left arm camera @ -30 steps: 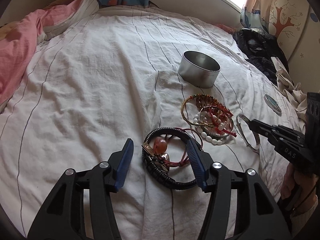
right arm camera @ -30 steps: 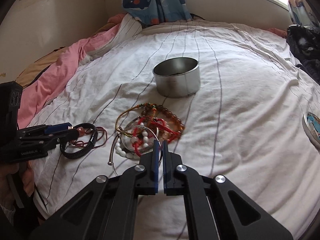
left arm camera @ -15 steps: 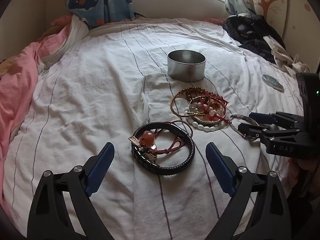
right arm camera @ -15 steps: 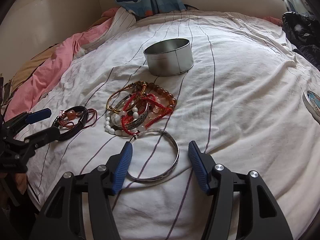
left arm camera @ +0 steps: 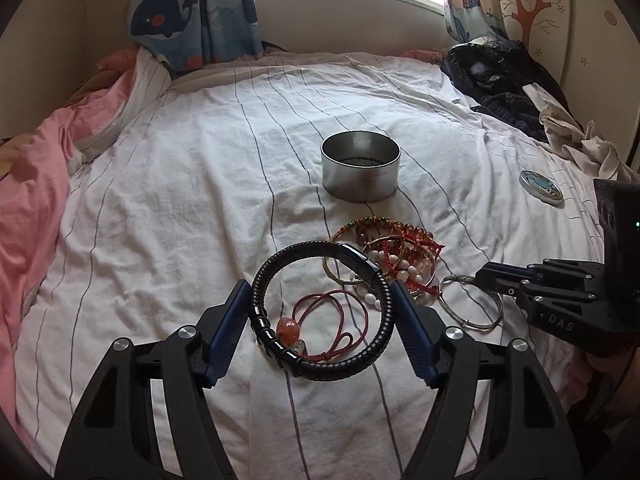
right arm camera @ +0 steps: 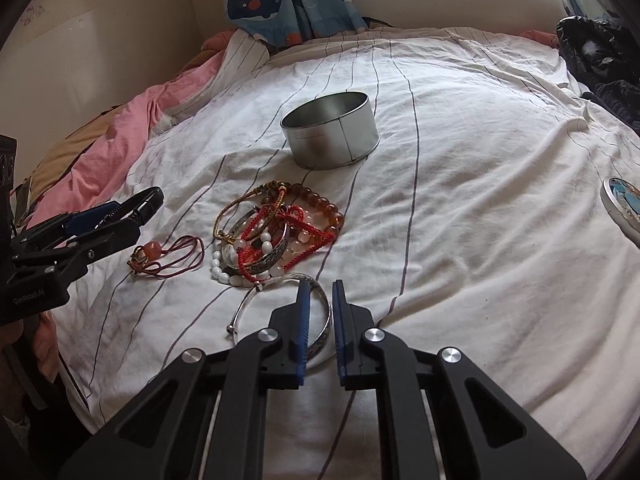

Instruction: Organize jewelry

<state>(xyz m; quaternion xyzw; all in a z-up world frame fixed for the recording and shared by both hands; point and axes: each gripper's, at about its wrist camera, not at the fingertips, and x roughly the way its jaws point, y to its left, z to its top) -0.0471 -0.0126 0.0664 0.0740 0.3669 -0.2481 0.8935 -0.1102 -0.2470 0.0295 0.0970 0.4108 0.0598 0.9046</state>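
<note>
Both grippers are picking at once, one bracelet each. The left gripper is spanning the black braided bracelet across its full width, jaws just closing in, and the pads look pressed on the two outer edges; the right wrist view shows the bracelet raised clear of the bedsheet, so I'm reading it as held. A wide span like that keeps a stiff ring from twisting. The red cord with the orange bead is staying on the sheet. The right gripper is doing the opposite: jaws have just been closing to a narrow gap straddling the rim of the silver bangle, which is lying flat on the sheet; contact isn't visible, so I can't tell if it's clamped. The tangled bead pile is sitting between them, untouched. The open tin beyond is the likely drop target, its lid lying well to the right.
</note>
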